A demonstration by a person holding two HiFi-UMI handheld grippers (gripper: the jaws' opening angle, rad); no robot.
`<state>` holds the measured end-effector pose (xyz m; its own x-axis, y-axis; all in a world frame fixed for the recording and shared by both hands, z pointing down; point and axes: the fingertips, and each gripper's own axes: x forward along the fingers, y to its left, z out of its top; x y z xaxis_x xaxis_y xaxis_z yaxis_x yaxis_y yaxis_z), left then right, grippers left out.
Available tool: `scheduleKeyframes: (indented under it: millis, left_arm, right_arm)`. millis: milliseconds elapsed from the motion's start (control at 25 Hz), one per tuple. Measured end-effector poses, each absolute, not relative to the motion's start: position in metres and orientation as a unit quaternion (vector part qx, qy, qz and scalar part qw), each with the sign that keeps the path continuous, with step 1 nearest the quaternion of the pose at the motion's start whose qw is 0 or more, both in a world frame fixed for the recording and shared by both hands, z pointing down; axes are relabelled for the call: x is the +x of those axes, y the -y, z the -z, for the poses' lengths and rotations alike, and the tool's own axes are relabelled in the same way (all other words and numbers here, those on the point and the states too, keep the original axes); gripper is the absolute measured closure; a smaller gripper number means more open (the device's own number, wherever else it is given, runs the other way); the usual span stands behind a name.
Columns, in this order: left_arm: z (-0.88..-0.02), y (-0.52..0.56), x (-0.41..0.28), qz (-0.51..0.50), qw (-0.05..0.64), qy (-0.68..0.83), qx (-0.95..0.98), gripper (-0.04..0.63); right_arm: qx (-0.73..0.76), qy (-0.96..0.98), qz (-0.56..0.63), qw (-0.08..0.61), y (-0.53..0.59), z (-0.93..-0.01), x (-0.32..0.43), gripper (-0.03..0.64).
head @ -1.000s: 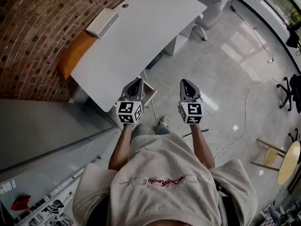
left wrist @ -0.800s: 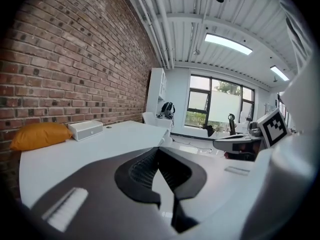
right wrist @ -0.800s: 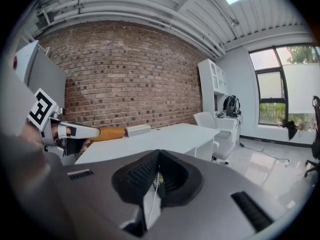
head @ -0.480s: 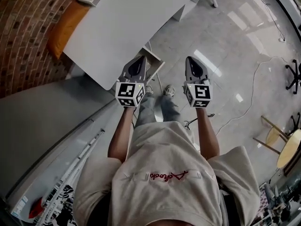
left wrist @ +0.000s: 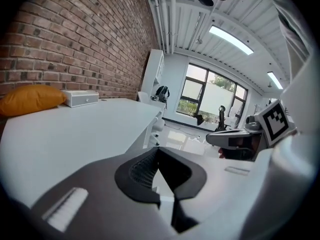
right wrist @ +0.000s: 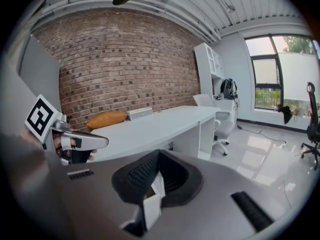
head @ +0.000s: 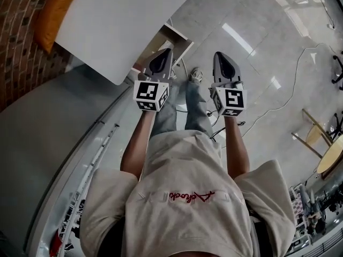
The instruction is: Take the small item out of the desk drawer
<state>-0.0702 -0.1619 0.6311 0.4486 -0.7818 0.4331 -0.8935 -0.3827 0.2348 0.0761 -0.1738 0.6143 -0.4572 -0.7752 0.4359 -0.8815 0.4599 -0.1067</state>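
The white desk (head: 107,20) fills the upper left of the head view. Its drawer (head: 170,39) stands pulled out at the near corner, wood-coloured inside. The small item does not show in any view. My left gripper (head: 168,52) hovers just over the drawer's near end with its jaws together and nothing in them (left wrist: 162,184). My right gripper (head: 218,55) is level with it, to the right over the floor, also shut and empty (right wrist: 152,191). Each gripper view shows the other gripper beside it and the desk top ahead.
An orange cushion (head: 51,7) and a white box (left wrist: 80,98) lie on the desk by the brick wall. A grey cabinet top (head: 43,133) runs along the left. My shoes (head: 196,75) stand below the drawer. A cable (head: 278,103) and a stool (head: 327,154) are on the floor at right.
I have stepped closer to the desk. Both grippers have come forward, and the left one now reaches the open drawer. Their jaws have not changed.
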Motion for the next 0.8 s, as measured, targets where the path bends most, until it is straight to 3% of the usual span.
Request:
scheduleKeyframes:
  millis: [800]
  left_arm:
    - [-0.773,0.146,-0.091,-0.22,0.269,0.484,0.803,0.586]
  right_arm:
    - [0.473,0.831,-0.192,0.219,0.153,-0.715,0.083,0.606]
